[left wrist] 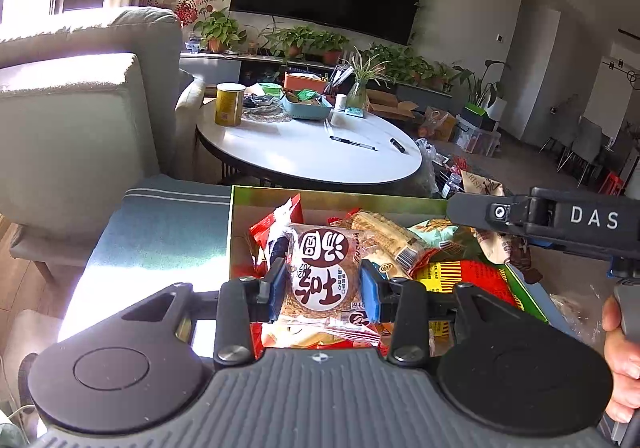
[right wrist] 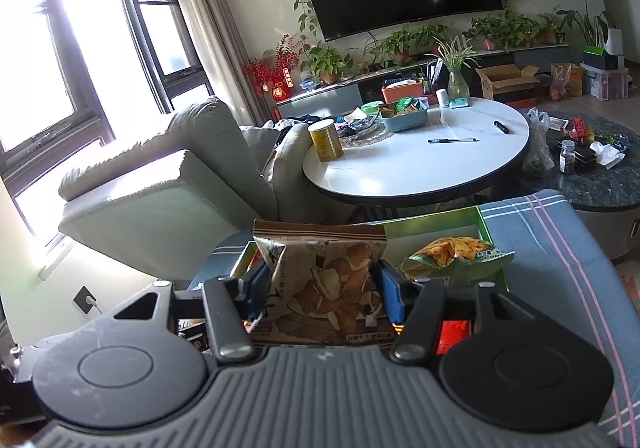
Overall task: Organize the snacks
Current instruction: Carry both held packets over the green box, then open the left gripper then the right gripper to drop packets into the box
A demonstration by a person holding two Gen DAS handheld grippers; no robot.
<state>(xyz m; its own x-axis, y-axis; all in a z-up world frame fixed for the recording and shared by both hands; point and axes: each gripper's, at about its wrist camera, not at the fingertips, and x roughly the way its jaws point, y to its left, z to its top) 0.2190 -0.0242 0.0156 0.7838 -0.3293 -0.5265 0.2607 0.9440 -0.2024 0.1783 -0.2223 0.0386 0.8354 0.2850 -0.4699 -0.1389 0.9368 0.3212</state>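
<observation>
My left gripper (left wrist: 323,286) is shut on a round brown cake in a clear wrapper with a dark red label (left wrist: 325,276), held above the green snack box (left wrist: 340,197). Inside the box lie several packets, among them a yellow and red one (left wrist: 464,278). My right gripper (right wrist: 323,288) is shut on a brown snack bag printed with chip pictures (right wrist: 328,284), also over the green box (right wrist: 440,222). A green chip bag (right wrist: 456,258) sits just to its right. From the left wrist view, the right gripper's black body (left wrist: 560,218) reaches in at the right, a hand (left wrist: 624,364) below it.
The box rests on a blue striped cloth (left wrist: 160,232). Behind stands a white round table (left wrist: 312,152) with a yellow can (left wrist: 229,104), a blue tray (left wrist: 306,106), pens and a plant vase. A grey sofa (left wrist: 80,108) is at left, a dark low table (right wrist: 592,168) at right.
</observation>
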